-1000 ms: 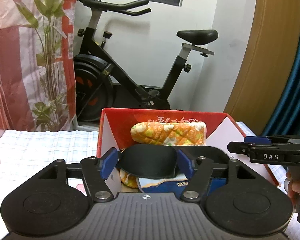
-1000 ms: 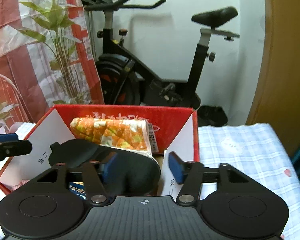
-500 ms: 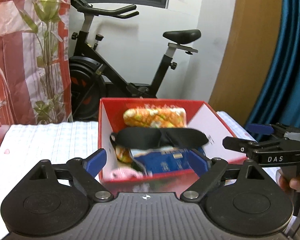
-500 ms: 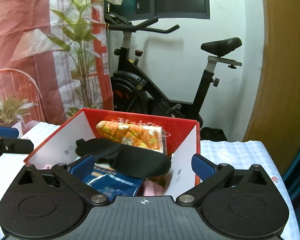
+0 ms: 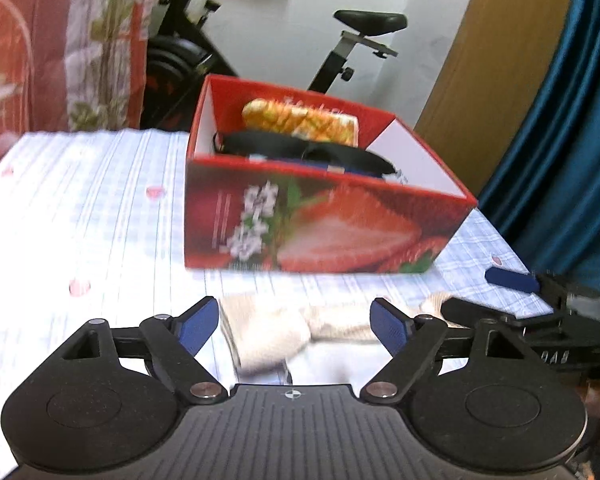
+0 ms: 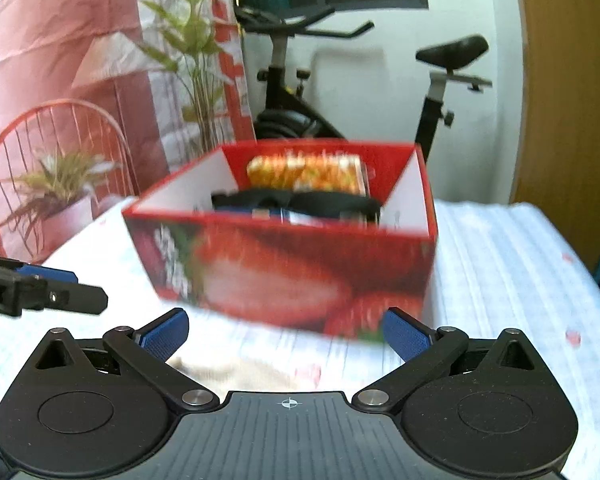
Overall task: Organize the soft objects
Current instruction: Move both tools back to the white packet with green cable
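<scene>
Left gripper [image 5: 294, 325]: lower centre of the left wrist view, jaws spread wide, nothing between the blue pads; its tip also shows at the left edge of the right wrist view.
Right gripper [image 6: 286, 334]: lower centre of the right wrist view, jaws spread wide and empty; seen from the side at the lower right of the left wrist view.
Cream cloth [image 5: 272, 332]: a soft, pale knitted piece lying crumpled on the tabletop, just in front of the left gripper and in the gap between its pads, not touched by them; a blurred part of it shows low in the right wrist view.
Red box [image 5: 312, 228]: strawberry print on its front wall, open top, standing on the tabletop in the middle of both views, beyond the cloth.
Black eye mask [image 5: 300, 148]: draped across the things inside the box.
Orange-yellow patterned roll [image 5: 300, 120]: inside the box against its far wall.
Blue packet [image 6: 272, 213]: partly hidden under the mask.
Tabletop [image 5: 92, 216]: covered in a pale checked cloth with small red marks.
Exercise bike [image 6: 296, 92]: upper part of the frame, behind the box.
</scene>
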